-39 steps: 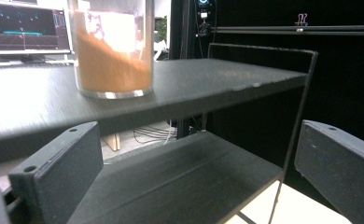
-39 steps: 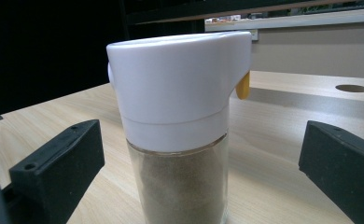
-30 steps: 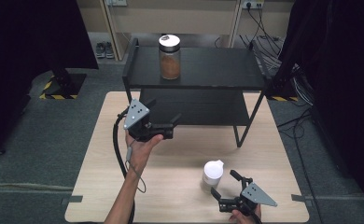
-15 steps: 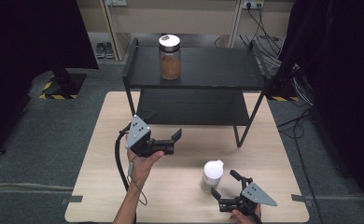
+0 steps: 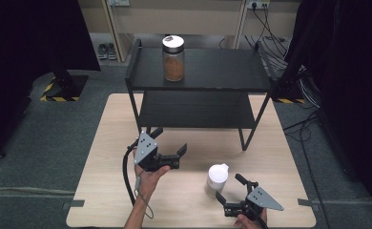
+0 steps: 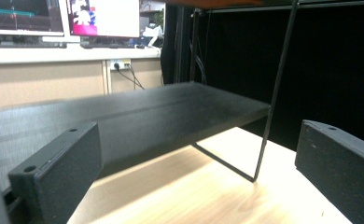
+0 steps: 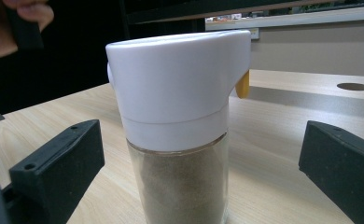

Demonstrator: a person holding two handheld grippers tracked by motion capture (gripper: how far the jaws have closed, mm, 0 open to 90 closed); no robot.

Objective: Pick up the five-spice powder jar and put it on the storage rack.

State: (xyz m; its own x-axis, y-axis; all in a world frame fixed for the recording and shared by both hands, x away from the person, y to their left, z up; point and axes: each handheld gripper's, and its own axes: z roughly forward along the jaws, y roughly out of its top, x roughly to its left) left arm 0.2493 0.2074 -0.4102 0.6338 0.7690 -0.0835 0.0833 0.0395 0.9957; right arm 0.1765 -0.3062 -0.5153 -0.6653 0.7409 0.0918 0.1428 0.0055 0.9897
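Black jaws of the right gripper [image 5: 229,188] stand wide apart, holding nothing, with the white-capped shaker [image 5: 217,179] upright on the wooden table [image 5: 103,143] just ahead of them, between their lines but untouched. The left gripper [image 5: 167,143] is equally spread and empty, held above the table by a hand [image 5: 148,179], pointing toward the black shelf [image 5: 198,112], where a jar [image 5: 173,58] stands on top.
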